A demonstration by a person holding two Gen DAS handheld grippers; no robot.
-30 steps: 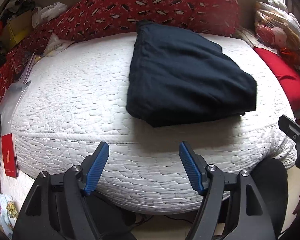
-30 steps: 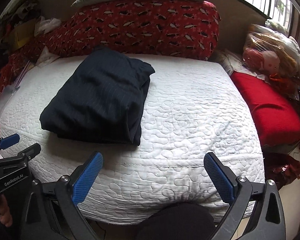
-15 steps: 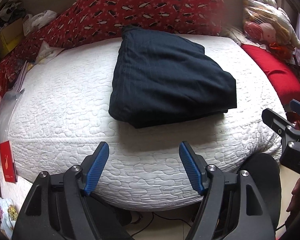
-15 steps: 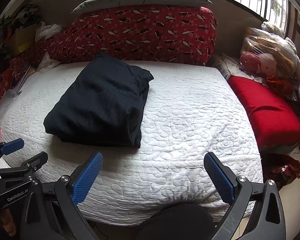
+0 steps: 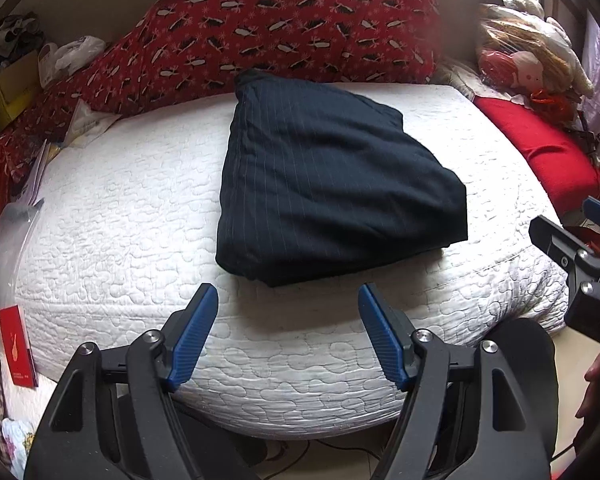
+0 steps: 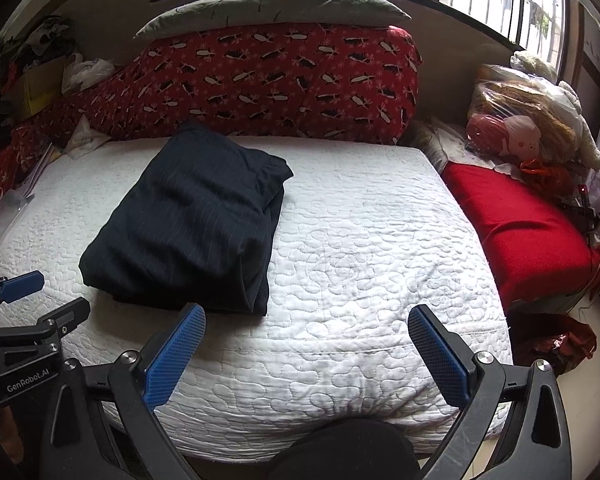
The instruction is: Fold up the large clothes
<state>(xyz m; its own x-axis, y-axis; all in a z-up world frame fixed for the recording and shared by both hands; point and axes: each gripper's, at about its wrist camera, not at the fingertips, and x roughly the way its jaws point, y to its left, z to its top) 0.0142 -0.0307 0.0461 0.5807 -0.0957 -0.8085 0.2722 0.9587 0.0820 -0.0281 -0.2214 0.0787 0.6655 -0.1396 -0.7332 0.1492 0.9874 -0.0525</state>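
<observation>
A dark navy pinstriped garment (image 5: 332,184) (image 6: 196,232) lies folded into a thick rectangle on the white quilted mattress (image 5: 112,216) (image 6: 372,248). My left gripper (image 5: 288,300) hangs open just short of the garment's near edge, nothing between its blue pads. My right gripper (image 6: 306,320) is open wide over the mattress's front edge, to the right of the garment's near corner, and holds nothing. Each gripper shows at the edge of the other's view.
A red patterned bolster (image 6: 268,80) with a grey pillow (image 6: 268,12) on top runs along the back. A red cushion (image 6: 520,224) and bagged soft toys (image 6: 528,120) lie at the right. Papers and clutter (image 5: 28,168) crowd the left side.
Both views have tilted upward and pulled back a little, so the folded garment sits lower and more central in the left view. The garment itself has not moved. Both grippers stay open.
</observation>
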